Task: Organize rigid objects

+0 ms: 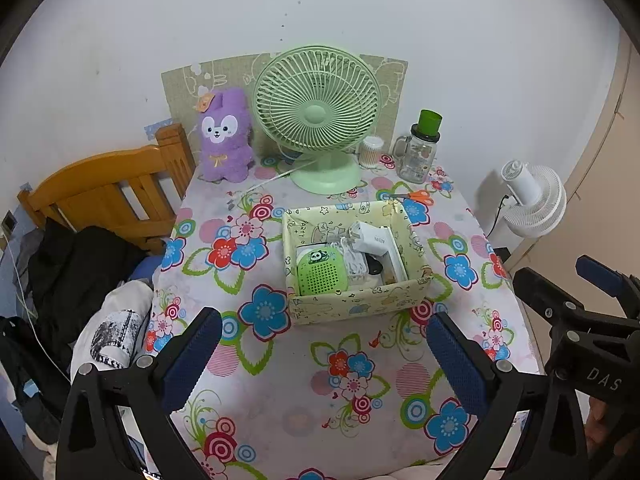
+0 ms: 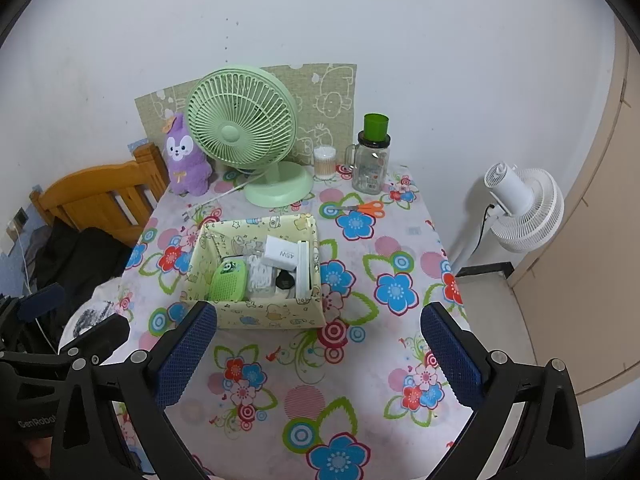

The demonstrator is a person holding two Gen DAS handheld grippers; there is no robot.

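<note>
I hold both the left gripper (image 1: 320, 356) and the right gripper (image 2: 318, 354) wide apart and empty in front of the paper box (image 1: 356, 304), where the white charger (image 1: 374, 238) and green speaker (image 1: 320, 270) already lie, I think collected for tidiness.

Bare flowered tablecloth (image 1: 320, 360) is lying open between and just ahead of both grippers' spread jaws. Farther ahead, a filled paper box (image 1: 352, 304) is blocking the way, with a green fan (image 1: 318, 116), jar (image 1: 420, 156) and scissors (image 1: 416, 197) crowding behind it.
</note>
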